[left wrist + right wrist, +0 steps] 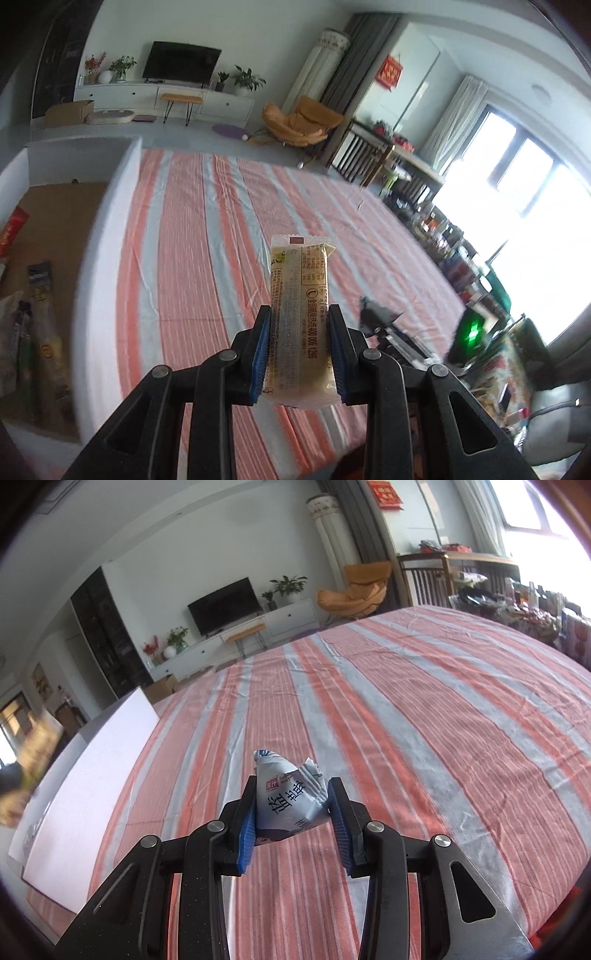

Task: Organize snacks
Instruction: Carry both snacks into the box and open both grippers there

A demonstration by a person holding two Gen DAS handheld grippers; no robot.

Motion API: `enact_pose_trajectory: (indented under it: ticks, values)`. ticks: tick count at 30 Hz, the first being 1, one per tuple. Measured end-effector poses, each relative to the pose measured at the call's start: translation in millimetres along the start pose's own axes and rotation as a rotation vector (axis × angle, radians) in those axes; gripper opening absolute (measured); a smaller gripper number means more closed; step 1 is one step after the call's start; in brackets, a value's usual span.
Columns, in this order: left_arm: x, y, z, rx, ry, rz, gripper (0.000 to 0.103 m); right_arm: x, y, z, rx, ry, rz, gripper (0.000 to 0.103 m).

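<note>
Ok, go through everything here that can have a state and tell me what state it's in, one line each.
Left gripper: shut on the yellow snack bar.
Yellow snack bar: sealed, held upright above the striped cloth.
Right gripper: shut on the blue packet.
Blue packet: sealed, crumpled, held off the cloth.
White box: open, snacks lying inside.
TV: off.
</note>
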State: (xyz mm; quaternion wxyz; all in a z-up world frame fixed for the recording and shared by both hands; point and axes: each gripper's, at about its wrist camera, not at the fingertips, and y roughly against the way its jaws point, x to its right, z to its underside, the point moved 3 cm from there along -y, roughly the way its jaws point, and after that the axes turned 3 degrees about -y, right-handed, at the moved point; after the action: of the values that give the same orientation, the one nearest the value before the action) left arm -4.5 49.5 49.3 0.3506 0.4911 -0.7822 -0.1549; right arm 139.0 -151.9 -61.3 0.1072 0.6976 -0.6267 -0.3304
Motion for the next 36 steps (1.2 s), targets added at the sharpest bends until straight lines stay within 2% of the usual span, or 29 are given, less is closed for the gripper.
enact_pose_trajectory:
  ticks: [2,5,9,10,12,16,18,19,20,21,22,23,24,26,29,31,36]
  values:
    - [-7.9,35.7,-10.8,0.062,0.015,-0.01,0.029,-15.0,3.1,-4.0,-0.006,0.027,-0.012,0.038]
    - [-30.5,83.3,-23.5,0.15,0.033,-0.083,0.029,-52.2,11.1,-13.6,-0.019,0.048,-0.111,0.038]
    - [-79.4,117.7,-32.5,0.203,0.083,-0.237,0.029,-144.9,29.7,-33.3,-0.05,0.145,-0.348,0.038]
    - [-99.6,124.4,-34.3,0.205,0.106,-0.299,0.029,-170.5,34.0,-37.3,-0.066,0.172,-0.412,0.038]
    - [-130.6,126.7,-33.4,0.189,0.144,-0.374,0.029,-219.7,37.0,-42.0,-0.116,0.218,-0.516,0.038]
    - [-183.8,119.5,-23.2,0.117,0.18,-0.519,0.029,-297.5,19.6,-38.4,-0.243,0.3,-0.61,0.039]
    - [-195.6,115.6,-15.5,0.098,0.18,-0.56,0.029,-330.7,2.3,-27.0,-0.331,0.37,-0.605,0.047]
    - [-200.6,113.5,-10.8,0.09,0.18,-0.589,0.029,-341.9,-6.2,-21.2,-0.363,0.4,-0.584,0.048]
    - [-205.0,110.0,-6.5,0.079,0.18,-0.616,0.036,-349.1,-13.4,-16.9,-0.389,0.414,-0.574,0.058]
    - [-208.5,107.5,-3.1,0.067,0.179,-0.639,0.05,-353.8,-19.8,-13.6,-0.412,0.41,-0.57,0.065]
    - [-212.1,108.9,2.5,0.06,0.179,-0.662,0.059,-354.5,-23.5,-12.7,-0.423,0.395,-0.564,0.066]
    - [-214.1,109.8,6.7,0.06,0.177,-0.683,0.076,-352.9,-24.7,-12.9,-0.428,0.38,-0.558,0.065]
    - [-215.8,112.8,8.9,0.069,0.17,-0.709,0.087,-352.1,-23.2,-13.3,-0.428,0.368,-0.555,0.066]
    - [-213.0,122.3,14.9,0.107,0.133,-0.764,0.093,-350.8,-19.5,-16.5,-0.41,0.373,-0.538,0.066]
    - [-203.5,122.4,12.9,0.117,0.057,-0.83,0.102,-343.6,-10.5,-18.4,-0.381,0.421,-0.477,0.069]
    - [-194.3,122.5,10.5,0.121,0.015,-0.858,0.103,-342.5,-4.3,-16.7,-0.365,0.451,-0.442,0.072]
    - [-179.8,125.5,2.0,0.105,0.018,-0.933,0.103,-341.0,2.2,-12.5,-0.386,0.469,-0.397,0.075]
